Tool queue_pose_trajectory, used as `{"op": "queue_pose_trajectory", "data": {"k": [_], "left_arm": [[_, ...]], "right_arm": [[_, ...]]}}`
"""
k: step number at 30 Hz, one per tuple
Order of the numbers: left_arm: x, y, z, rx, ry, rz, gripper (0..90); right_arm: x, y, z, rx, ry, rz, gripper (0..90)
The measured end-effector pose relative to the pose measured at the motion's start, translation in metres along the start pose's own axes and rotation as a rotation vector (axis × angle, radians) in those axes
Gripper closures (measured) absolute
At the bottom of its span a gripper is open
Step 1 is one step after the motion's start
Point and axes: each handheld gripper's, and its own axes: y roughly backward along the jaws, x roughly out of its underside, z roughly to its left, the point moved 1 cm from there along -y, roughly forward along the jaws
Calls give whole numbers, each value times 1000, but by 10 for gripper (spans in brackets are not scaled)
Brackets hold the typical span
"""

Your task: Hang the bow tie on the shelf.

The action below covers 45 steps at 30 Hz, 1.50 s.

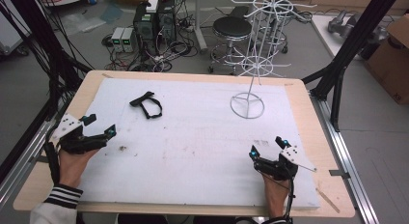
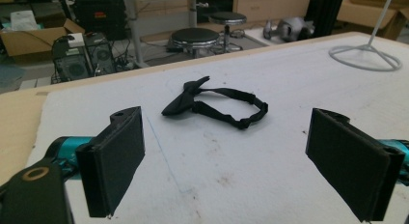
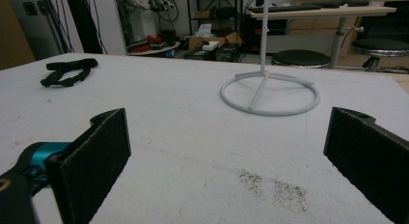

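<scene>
white mat; bow tie long axis diagonal, bow far-left.

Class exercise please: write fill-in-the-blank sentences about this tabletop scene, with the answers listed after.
1. The black bow tie lies nearer the ____ hand-held gripper.
2. The jaws of both hand-held grippers stand ____.
3. The white wire rack stands on a ____-shaped base.

Missing words: left; open; ring

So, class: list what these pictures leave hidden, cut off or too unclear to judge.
- Rack: top cut off by the high view's upper edge; the right gripper view crops its pole.
- Bow tie: clasp too small to make out.
- Right gripper: right jaw cut by the right gripper view's edge.
</scene>
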Motion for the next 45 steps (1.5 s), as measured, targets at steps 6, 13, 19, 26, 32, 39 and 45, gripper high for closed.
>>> {"op": "queue_pose_trajectory", "data": {"k": [6,13,19,26,32,39,45], "left_arm": [[-23,-11,4,26,-47,37,141],[-40,-35,10,48,-99,136,144],[-47,-54,15,51,-138,208,145],[-50,-79,24,53,-170,309,156],[-55,-100,27,56,-222,377,159],[-52,-121,31,42,-258,452,187],[-45,-134,33,24,-276,491,220]], "right_arm": [[0,0,0,1,0,1,15],[0,0,0,1,-1,-2,15],[0,0,0,2,-5,0,15],[0,0,0,2,-2,-3,15],[0,0,0,2,-3,-3,15],[0,0,0,1,-4,-5,14],[0,1,0,-1,-5,-4,14]]}}
